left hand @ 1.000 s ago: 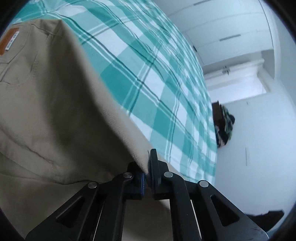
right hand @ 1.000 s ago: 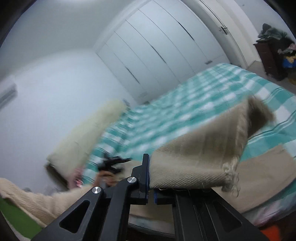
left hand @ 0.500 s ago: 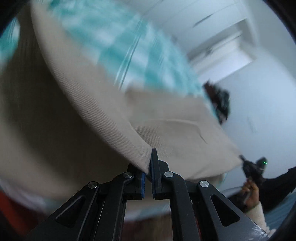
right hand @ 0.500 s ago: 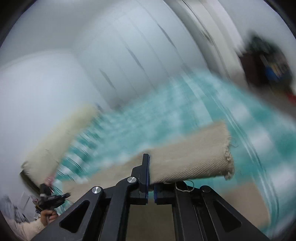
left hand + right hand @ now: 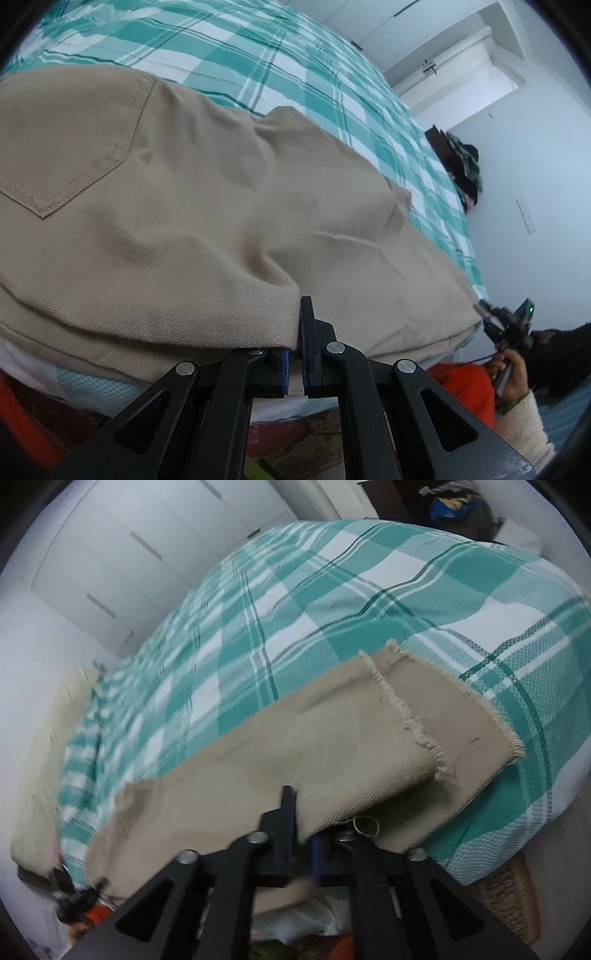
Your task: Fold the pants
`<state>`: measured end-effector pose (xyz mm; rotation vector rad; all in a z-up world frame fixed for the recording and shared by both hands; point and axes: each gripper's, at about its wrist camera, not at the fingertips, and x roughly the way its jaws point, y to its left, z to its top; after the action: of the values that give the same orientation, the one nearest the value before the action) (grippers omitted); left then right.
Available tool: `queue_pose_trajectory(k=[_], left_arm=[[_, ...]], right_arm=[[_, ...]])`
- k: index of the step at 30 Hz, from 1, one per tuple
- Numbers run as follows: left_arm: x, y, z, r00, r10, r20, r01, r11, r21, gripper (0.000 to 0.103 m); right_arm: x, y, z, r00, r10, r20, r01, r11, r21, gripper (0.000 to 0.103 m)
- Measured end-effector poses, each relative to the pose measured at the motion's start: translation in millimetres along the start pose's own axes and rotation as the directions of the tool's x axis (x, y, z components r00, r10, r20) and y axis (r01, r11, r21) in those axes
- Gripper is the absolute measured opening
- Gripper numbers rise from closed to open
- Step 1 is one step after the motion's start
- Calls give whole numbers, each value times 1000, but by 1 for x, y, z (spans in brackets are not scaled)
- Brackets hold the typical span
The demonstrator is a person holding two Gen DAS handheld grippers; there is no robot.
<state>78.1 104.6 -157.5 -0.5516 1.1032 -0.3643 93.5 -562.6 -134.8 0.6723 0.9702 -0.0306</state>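
Note:
Khaki pants [image 5: 192, 206] lie along the near edge of a teal plaid bed [image 5: 280, 62], a back pocket showing at the left. My left gripper [image 5: 295, 350] is shut on the pants' near edge at the seat. In the right wrist view the pant legs [image 5: 332, 731] lie one on the other, frayed hems to the right. My right gripper [image 5: 303, 834] sits at the legs' near edge. Its jaws are opening, with a gap between the pads and the fabric edge loose in it. Each gripper shows small in the other's view: the right gripper [image 5: 506, 321] and the left gripper [image 5: 74, 893].
White wardrobe doors [image 5: 147, 546] stand behind the bed. A cream pillow [image 5: 40, 746] lies at its head. A dark dresser [image 5: 454, 162] piled with clothes stands against the far wall. An orange garment [image 5: 465, 387] shows below the mattress edge, beside a person's hand in a cream sleeve [image 5: 524, 424].
Both grippers have come down toward the bed with the lifted leg, which now lies flat on the other one. The right jaws, shut on the hem before, have parted.

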Motion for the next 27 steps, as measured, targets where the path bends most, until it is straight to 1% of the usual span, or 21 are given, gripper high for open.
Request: queue_pose_trajectory(k=[1,3,4,5,6,7,9,11,12,13,15,16,20,27], left_arm=[[-1,0,0,1000,-1,1,1,1000,3,3],[-2,0,2,1000,-4,5,4,1000,2,3],[-3,-1,2,1000,-4,7,4,1000,2,3],[-4,-3,2,1000,-8,6,8,1000,5,3],[-6,-9,1,1000,-22,6,22,1000,22,3],[-8,-16,0,1000,-26,8,26,998,50,3],[-8,-28,-4,1000,-24,1,24,995,100,3],[5,-35,-8,999,12,-40,-6,991,134,3],[12,-34,-11,998,36,-60,-27,990,141,3],[18,-31,-13,996,51,-80,-39,990,137,3],[21,-27,-14,995,46,-92,-35,992,119,3],[20,-27,-13,995,46,-93,-34,992,122,3],[20,-29,-14,994,60,-91,-46,988,148,4],[23,-37,-15,992,100,-80,-82,976,200,5]], right_arm=[[0,-2,-1,1000,9,9,-10,1000,22,40],[-2,-9,1,998,42,38,-45,996,74,40],[-5,-13,1,998,42,48,-46,994,96,33],[-6,-18,3,998,28,59,-36,991,131,18],[-7,-21,5,998,-5,61,-4,989,151,4],[-8,-21,7,998,-19,62,9,988,155,4],[-18,-15,11,991,-75,107,64,992,104,4],[-27,-11,14,978,-140,153,133,990,55,4],[-25,-15,16,975,-168,145,161,985,56,4],[-21,-22,17,975,-184,124,174,981,84,4],[-10,-35,17,978,-198,65,187,971,146,4],[-8,-38,17,978,-203,56,192,969,156,3],[-8,-32,16,966,-251,61,242,961,132,4],[-16,-29,14,953,-289,92,278,953,118,5]])
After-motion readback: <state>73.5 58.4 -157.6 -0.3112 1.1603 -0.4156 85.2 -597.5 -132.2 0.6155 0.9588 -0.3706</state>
